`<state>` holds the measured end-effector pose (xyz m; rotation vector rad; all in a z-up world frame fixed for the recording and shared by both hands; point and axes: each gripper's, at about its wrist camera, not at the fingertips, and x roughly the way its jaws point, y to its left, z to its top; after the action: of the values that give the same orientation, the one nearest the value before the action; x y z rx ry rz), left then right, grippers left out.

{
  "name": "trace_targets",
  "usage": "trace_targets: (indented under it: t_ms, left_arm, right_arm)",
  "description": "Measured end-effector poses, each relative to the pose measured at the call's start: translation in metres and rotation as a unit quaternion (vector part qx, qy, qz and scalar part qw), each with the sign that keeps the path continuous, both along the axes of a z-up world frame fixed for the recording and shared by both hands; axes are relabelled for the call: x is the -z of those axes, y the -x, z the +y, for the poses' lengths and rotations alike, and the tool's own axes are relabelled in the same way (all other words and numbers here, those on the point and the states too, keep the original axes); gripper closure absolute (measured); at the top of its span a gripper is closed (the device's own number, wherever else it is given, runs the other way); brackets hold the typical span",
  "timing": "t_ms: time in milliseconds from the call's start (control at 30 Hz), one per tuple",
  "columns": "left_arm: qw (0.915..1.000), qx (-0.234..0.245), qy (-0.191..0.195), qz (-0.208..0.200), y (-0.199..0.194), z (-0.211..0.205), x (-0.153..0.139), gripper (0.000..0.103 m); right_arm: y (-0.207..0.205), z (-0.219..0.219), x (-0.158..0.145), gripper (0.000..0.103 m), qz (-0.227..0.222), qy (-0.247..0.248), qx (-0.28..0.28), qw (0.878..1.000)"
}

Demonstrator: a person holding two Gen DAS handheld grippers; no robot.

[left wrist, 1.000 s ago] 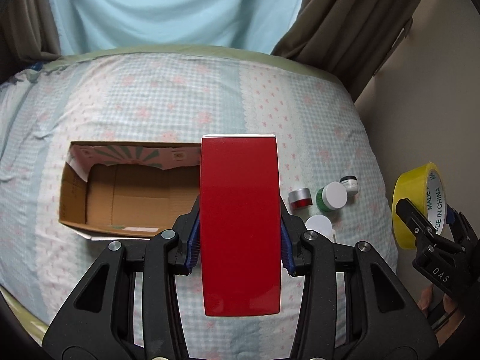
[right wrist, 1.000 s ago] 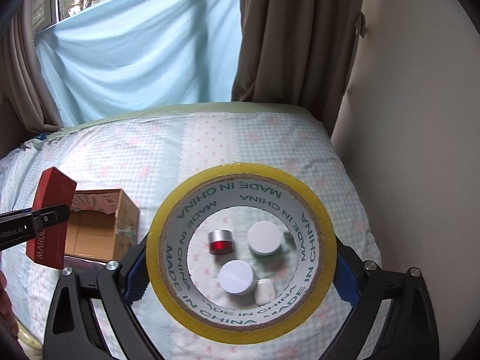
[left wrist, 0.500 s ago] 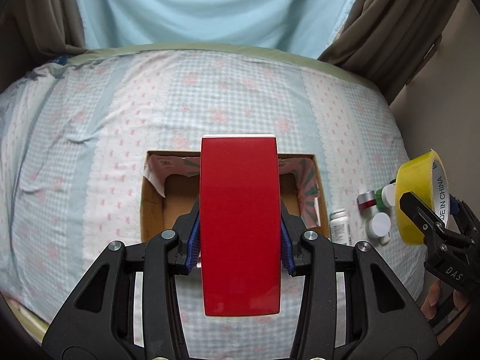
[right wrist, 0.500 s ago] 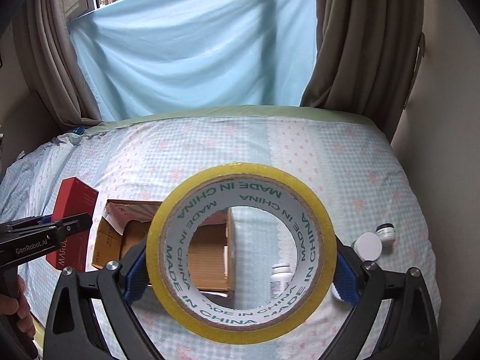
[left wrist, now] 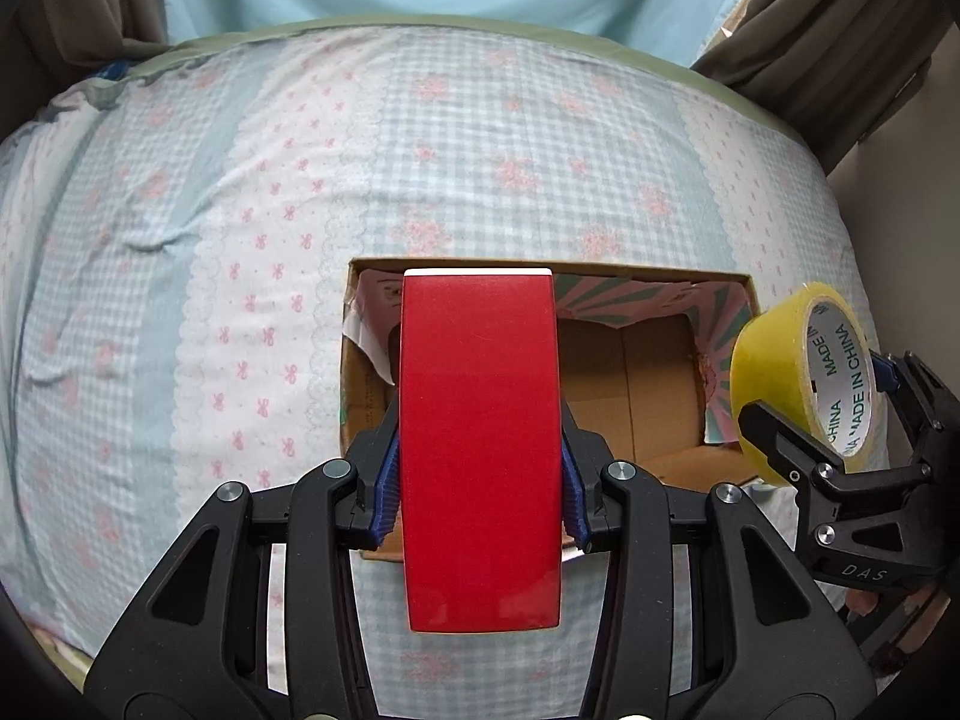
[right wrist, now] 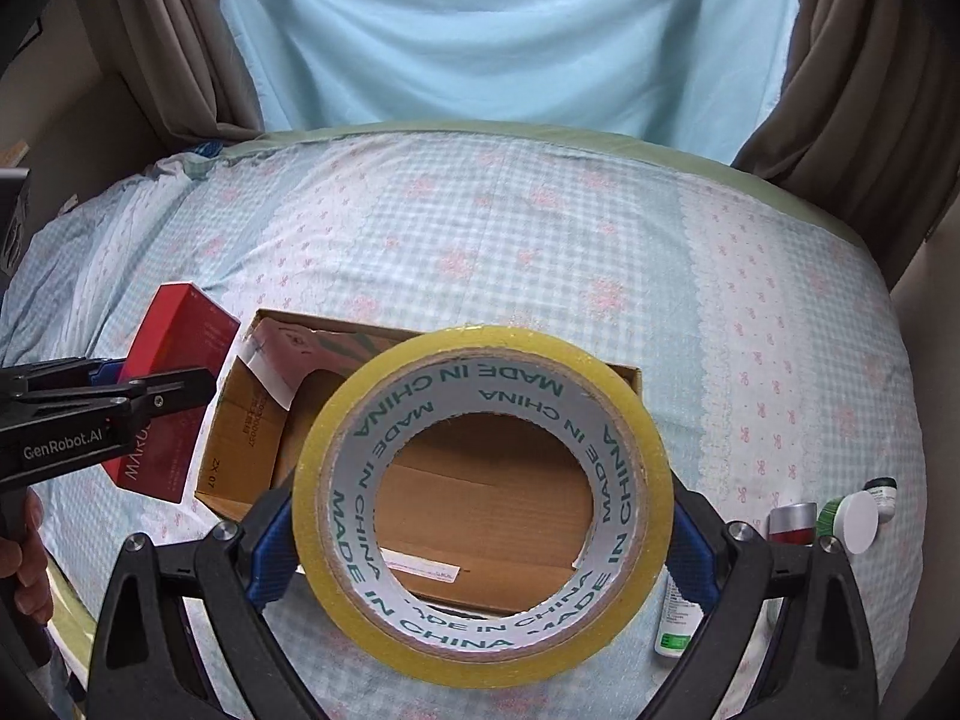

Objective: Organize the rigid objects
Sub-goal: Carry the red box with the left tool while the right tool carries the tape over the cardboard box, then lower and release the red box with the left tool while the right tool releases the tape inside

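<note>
open cardboard box (right wrist: pixel 528 480) floor is bare; small jars (right wrist: pixel 852 519) crowd its right side.

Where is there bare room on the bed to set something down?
Bare sheet lies beyond the cardboard box up to the curtain, and left of the box. It is crowded at the box's right, among the small jars and bottle.

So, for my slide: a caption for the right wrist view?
Right claw holding yellow tape roll above open cardboard box.
</note>
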<state>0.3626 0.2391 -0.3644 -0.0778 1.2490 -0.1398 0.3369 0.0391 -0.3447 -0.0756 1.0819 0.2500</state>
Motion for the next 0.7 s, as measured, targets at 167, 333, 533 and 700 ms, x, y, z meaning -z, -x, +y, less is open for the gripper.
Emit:
trace_targets:
  t_ms: [167, 333, 533, 700]
  left_arm:
    - [0.9995, 0.006, -0.002, 0.032, -0.017, -0.005, 0.051, 0.065]
    - [0.9982, 0.005, -0.001, 0.059, -0.034, -0.013, 0.087, 0.065]
    - [0.9972, 0.02, -0.017, 0.07, -0.048, -0.022, 0.1, 0.064]
    - [0.9963, 0.038, 0.003, 0.078, -0.049, -0.026, 0.098, 0.002]
  right_arm:
    - [-0.027, 0.02, 0.055, 0.006, 0.045, 0.015, -0.047, 0.998]
    - [-0.043, 0.025, 0.1, 0.006, 0.084, 0.024, -0.068, 0.994]
    - [-0.048, 0.025, 0.12, 0.006, 0.106, 0.013, -0.075, 0.991]
    - [-0.052, 0.017, 0.124, 0.003, 0.113, -0.005, -0.048, 0.992]
